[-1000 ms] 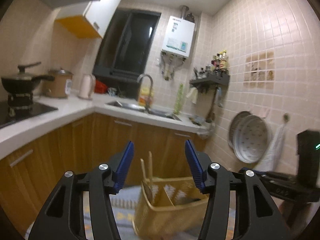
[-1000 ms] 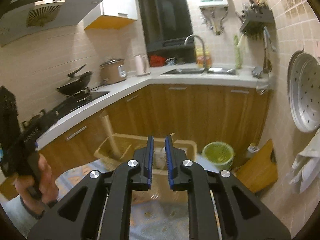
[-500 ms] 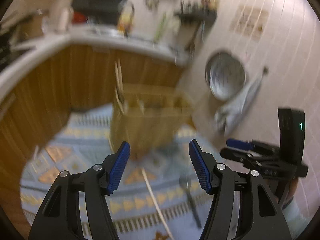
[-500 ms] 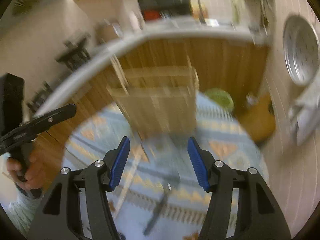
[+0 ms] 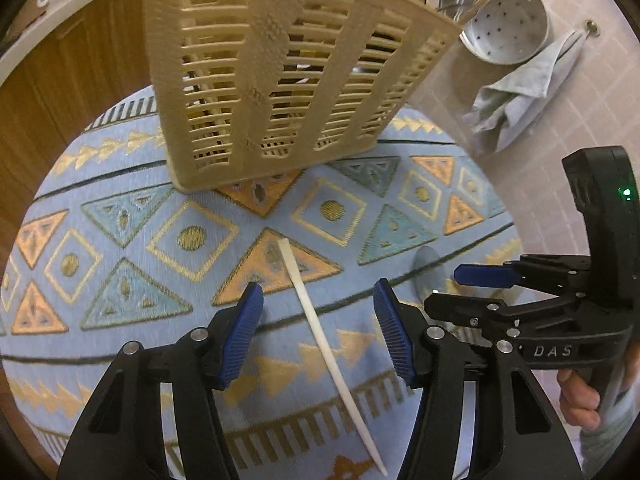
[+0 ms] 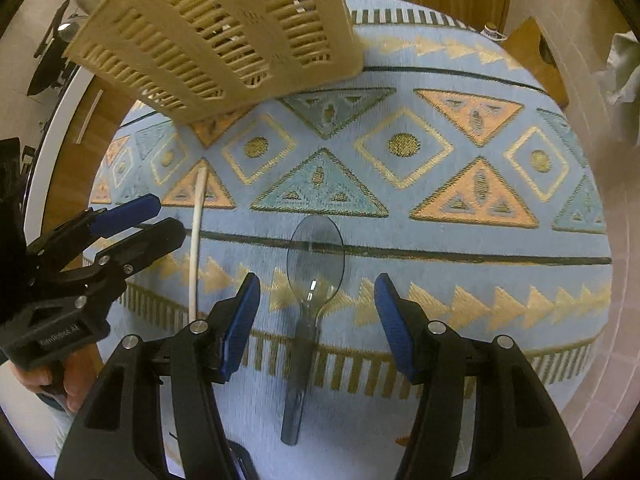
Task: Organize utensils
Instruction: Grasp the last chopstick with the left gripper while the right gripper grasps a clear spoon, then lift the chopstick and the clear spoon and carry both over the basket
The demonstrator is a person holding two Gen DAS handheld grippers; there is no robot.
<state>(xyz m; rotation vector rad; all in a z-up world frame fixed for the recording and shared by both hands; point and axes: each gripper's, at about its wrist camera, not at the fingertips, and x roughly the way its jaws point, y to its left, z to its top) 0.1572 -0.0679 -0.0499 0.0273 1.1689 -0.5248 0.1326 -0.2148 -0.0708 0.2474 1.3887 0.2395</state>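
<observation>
Two handheld grippers point down at a blue patterned rug (image 5: 120, 360). The left gripper (image 5: 318, 334) has its fingers apart on either side of a pale chopstick (image 5: 320, 332) lying on the rug, not touching it. The right gripper (image 6: 316, 320) has its fingers apart astride a clear blue spoon (image 6: 314, 268). A slatted beige basket (image 5: 280, 76) stands beyond both
</observation>
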